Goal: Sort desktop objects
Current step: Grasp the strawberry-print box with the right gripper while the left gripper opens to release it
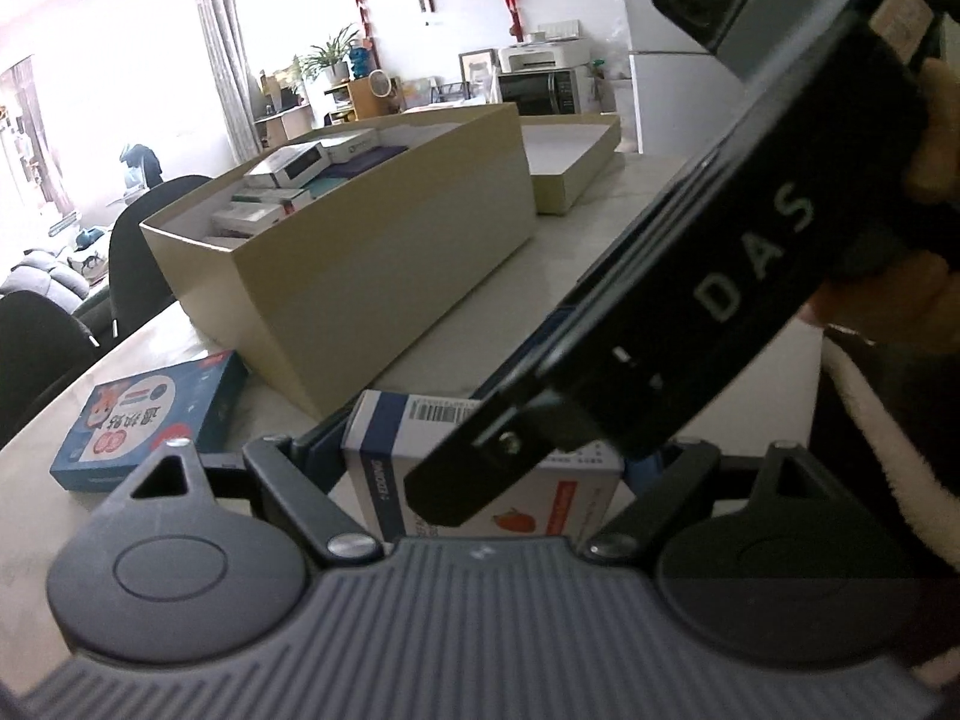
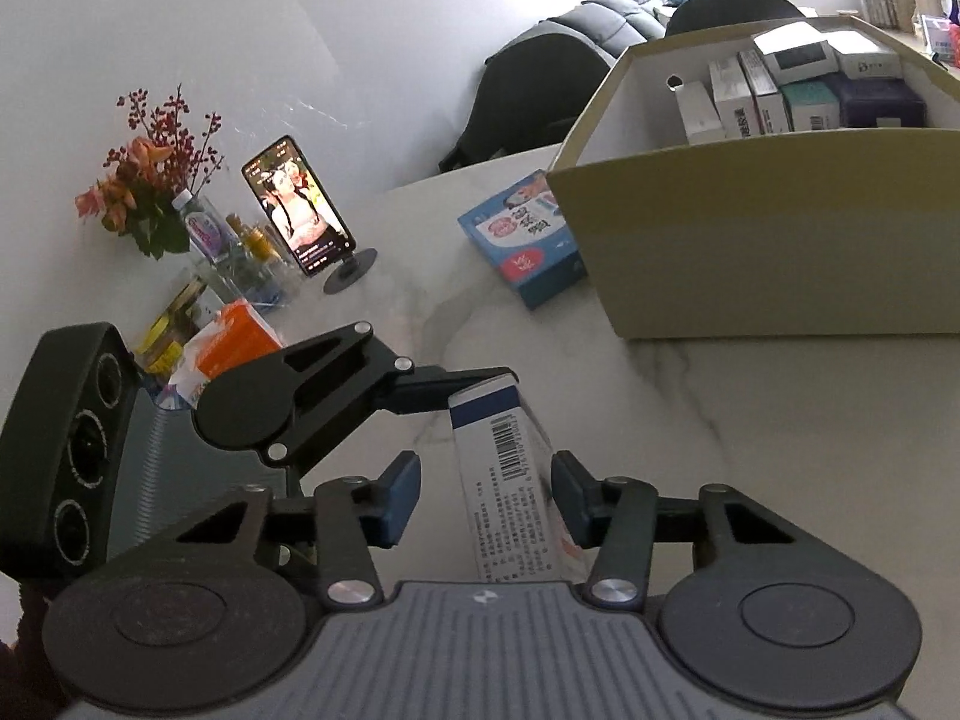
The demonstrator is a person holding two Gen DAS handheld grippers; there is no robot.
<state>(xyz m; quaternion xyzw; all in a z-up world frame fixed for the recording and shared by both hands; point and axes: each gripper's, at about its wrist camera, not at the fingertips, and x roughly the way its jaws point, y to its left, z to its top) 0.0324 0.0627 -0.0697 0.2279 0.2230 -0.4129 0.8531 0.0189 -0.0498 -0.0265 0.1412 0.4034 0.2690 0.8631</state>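
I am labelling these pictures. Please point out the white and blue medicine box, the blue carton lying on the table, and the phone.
white and blue medicine box [image 2: 510,468]: right wrist view, barcode side.
blue carton [image 2: 525,240]: right wrist view, top face.
phone [image 2: 297,204]: right wrist view, screen.

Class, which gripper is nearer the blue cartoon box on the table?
Left. The left gripper sits just beside the blue cartoon box; the right gripper hangs farther back.

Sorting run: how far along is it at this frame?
Done: several small packs already stand in the beige box. In hand: a white-and-blue carton sits across the left gripper, apparently clamped, while the right gripper straddles it with one pad not touching. Left: that carton and the blue box lying on the table beside the beige box.
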